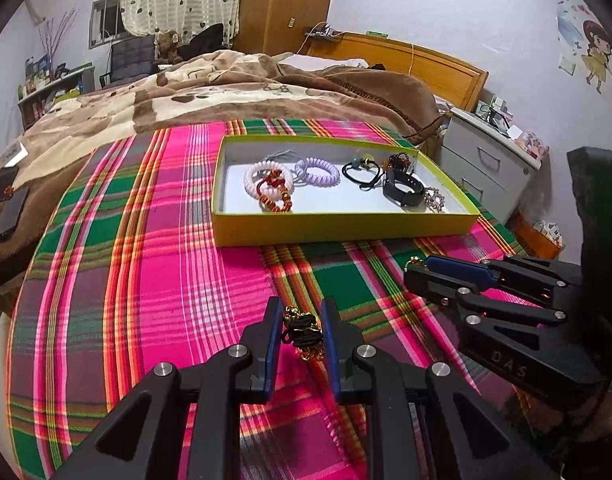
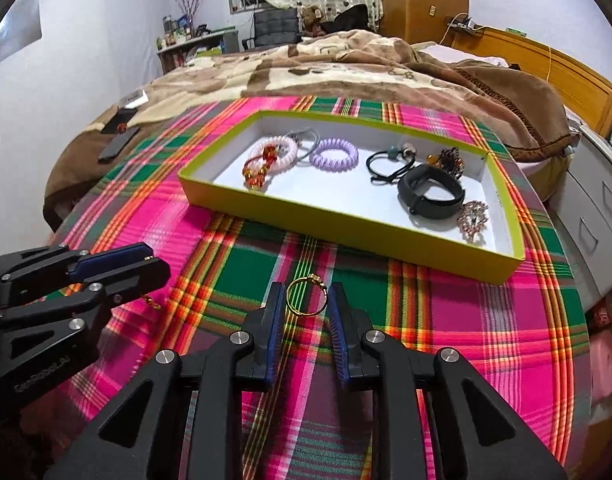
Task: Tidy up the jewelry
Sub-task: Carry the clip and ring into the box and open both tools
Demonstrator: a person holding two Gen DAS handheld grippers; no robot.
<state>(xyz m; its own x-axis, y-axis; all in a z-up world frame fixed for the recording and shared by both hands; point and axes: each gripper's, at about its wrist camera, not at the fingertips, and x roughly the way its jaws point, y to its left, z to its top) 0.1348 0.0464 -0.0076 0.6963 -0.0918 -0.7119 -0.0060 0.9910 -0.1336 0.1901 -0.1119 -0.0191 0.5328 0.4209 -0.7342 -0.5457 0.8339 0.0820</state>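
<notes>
Between your left gripper's (image 1: 299, 334) pads, a black-and-gold chain piece (image 1: 303, 332) is sitting; the jaws are standing partly open around it, and whether they are gripping it cannot be told. Your right gripper (image 2: 306, 308) is likewise bracketing a gold ring (image 2: 306, 297), jaws partly open, with the ring seeming to touch the left pad only. Both pieces are lying near the plaid cloth (image 2: 446, 320), short of the yellow tray (image 2: 346, 226). You are probably working the pick-up step. Next, you should be closing each gripper fully, lifting, and carrying forward over the tray's near wall to bare floor beside the black band (image 2: 432, 192) and coil ties (image 2: 333, 153).
</notes>
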